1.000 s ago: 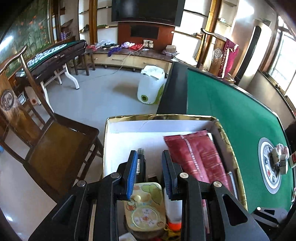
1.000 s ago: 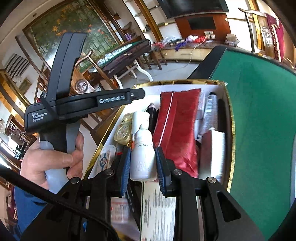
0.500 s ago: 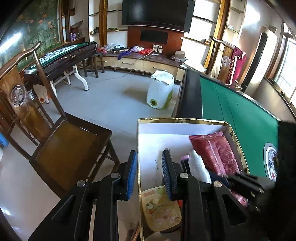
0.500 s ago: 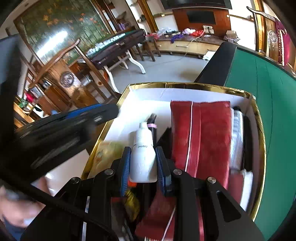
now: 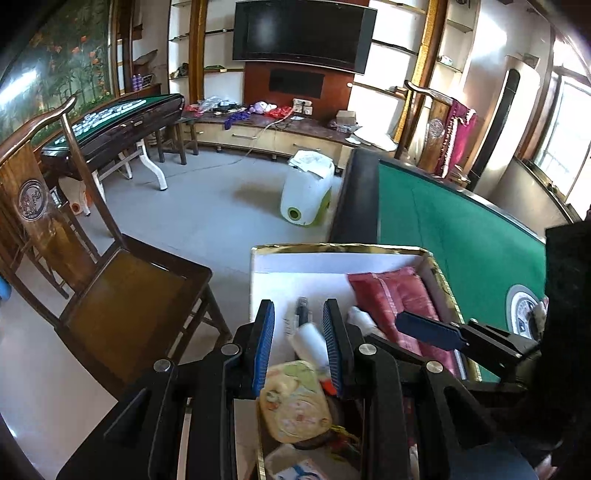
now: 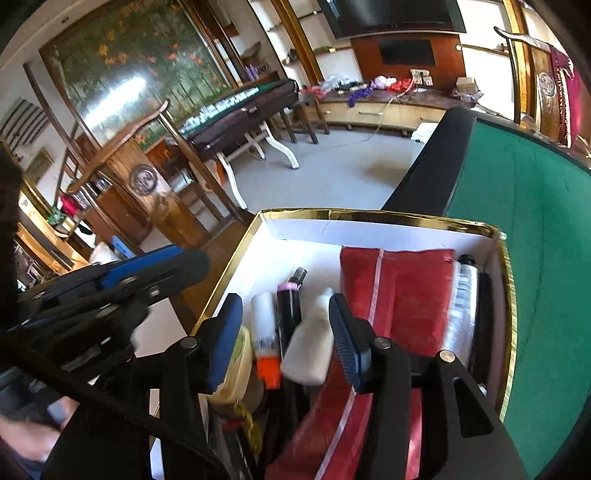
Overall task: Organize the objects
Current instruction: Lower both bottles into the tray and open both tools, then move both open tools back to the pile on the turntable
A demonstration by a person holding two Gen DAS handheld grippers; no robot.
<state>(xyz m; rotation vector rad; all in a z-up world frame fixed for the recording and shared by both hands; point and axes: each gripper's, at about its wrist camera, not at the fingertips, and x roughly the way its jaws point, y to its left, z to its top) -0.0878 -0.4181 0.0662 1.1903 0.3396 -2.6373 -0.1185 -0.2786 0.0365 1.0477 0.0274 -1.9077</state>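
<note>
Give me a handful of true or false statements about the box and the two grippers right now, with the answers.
1. The red pouch lies inside the gold-rimmed box. True.
2. The right gripper clamps the white bottle. False: its jaws have just been opening, and the bottle lies loose between them.
3. The box sits on the wooden chair. False: it rests at the edge of the green table.
4. The left gripper holds nothing. True.
5. The television shows a picture. False: its screen is dark.
</note>
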